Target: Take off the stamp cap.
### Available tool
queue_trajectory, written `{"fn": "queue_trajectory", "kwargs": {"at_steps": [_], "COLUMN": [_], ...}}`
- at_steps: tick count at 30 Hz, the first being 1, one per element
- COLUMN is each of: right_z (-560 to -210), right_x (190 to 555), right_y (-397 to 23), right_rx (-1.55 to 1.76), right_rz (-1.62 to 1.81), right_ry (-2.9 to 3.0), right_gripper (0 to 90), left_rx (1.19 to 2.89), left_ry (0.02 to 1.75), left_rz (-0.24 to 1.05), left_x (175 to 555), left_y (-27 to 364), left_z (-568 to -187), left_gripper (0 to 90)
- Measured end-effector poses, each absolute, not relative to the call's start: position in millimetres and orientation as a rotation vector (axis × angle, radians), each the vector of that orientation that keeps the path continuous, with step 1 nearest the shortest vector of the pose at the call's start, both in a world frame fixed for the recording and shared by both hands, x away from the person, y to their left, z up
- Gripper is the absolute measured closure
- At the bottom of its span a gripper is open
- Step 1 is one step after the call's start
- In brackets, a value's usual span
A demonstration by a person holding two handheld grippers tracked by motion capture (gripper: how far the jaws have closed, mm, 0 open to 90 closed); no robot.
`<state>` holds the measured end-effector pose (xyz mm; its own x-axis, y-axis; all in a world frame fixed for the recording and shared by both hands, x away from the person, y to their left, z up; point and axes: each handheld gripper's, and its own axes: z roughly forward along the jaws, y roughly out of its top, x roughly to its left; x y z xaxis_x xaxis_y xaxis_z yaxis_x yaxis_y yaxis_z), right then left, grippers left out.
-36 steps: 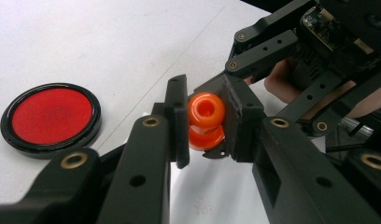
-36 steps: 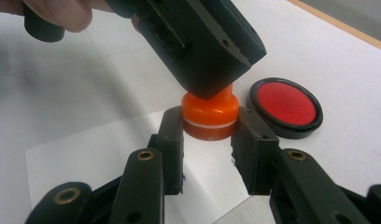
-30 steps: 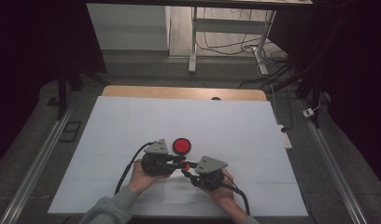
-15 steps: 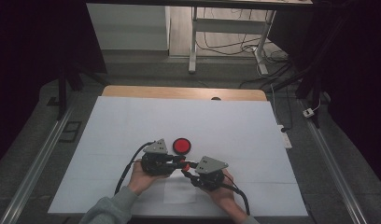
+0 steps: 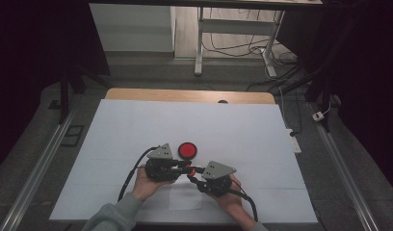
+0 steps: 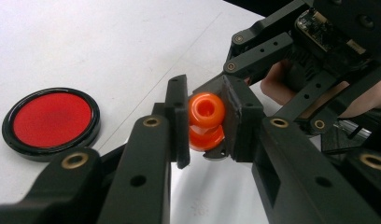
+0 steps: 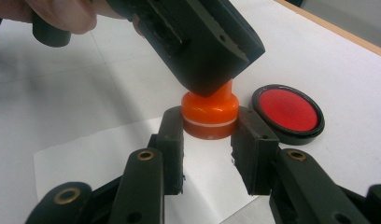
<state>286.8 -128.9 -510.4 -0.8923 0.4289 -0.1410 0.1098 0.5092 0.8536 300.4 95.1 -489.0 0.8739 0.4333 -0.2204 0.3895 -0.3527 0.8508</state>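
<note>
both clamp the orange stamp (image 7: 210, 114) above the counter (image 5: 137, 125) — left hand-held gripper (image 6: 203, 122) on its knob, right hand-held gripper (image 7: 208, 135) on its base; uneven pulling could slip it — dropping by the red ink pad (image 6: 52, 121).

Overhead table (image 5: 137, 125) view; two close gripper-mounted views

This looks like a lab or test room. A wooden table (image 5: 137, 94) covered by a white sheet (image 5: 137, 125) stands on a grey floor. At twelve o'clock a metal desk frame (image 5: 200, 43) rises over loose cables (image 5: 233, 45); at three o'clock lies a power strip (image 5: 294, 143). Aluminium rails (image 5: 35, 173) flank the table.
</note>
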Motion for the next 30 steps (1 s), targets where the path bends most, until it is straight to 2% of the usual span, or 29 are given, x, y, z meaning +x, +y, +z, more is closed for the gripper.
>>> {"fn": "queue_trajectory", "kwargs": {"at_steps": [8, 9, 10, 12, 16, 30], "right_z": [-508.3, -508.5, -511.6, -516.2, -505.7, -506.2], "right_x": [286.6, 287.0, 287.5, 288.7, 287.6, 288.3], "right_y": [-129.4, -129.4, -129.6, -131.8, -132.4, -141.6], "right_rx": [0.437, 0.442, 0.442, 0.456, 0.464, 0.494], "right_rz": [1.327, 1.313, 1.248, 1.243, 1.316, 1.32], "right_ry": [2.423, 2.43, 2.453, 2.459, 2.411, 2.394], "right_gripper": [64.8, 64.9, 64.9, 64.9, 64.9, 64.7], "left_rx": [1.973, 1.962, 1.88, 1.863, 1.889, 1.882], "left_ry": [0.598, 0.6, 0.634, 0.641, 0.632, 0.631], "left_rz": [0.063, 0.069, 0.09, 0.1, 0.096, 0.081], "left_x": [298.5, 298.1, 299.7, 300.3, 299.2, 299.8], "left_y": [95.1, 95.8, 109.4, 115.6, 115.3, 117.0], "left_z": [-488.4, -488.1, -480.4, -476.9, -478.6, -477.8], "left_gripper": [73.3, 73.3, 73.3, 73.3, 73.2, 72.9]}}
